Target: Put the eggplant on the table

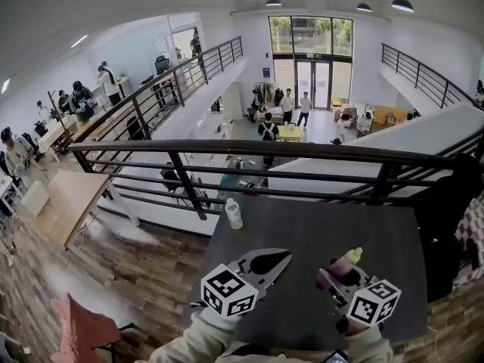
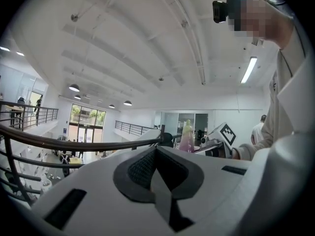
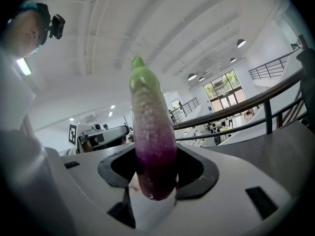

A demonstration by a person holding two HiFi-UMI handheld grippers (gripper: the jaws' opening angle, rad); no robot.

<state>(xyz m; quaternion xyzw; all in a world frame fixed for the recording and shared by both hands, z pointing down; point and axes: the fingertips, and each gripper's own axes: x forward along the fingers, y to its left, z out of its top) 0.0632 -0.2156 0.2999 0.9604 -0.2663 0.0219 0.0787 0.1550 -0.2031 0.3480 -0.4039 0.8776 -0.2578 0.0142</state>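
The eggplant (image 1: 347,264), purple at the base and fading to pale green at the tip, stands upright between the jaws of my right gripper (image 1: 333,275), which is shut on its purple end. In the right gripper view the eggplant (image 3: 150,141) fills the middle, pinched low in that gripper (image 3: 152,182). My left gripper (image 1: 282,256) hovers beside it to the left over the dark table (image 1: 325,221), jaws together with nothing in them. From the left gripper view its own closed tips (image 2: 157,151) point level, with the eggplant (image 2: 186,136) beyond.
A plastic bottle (image 1: 234,213) stands at the table's far left corner. A black metal railing (image 1: 265,150) runs just behind the table, with a drop to a lower floor where people stand. A dark chair (image 1: 454,225) is at the table's right.
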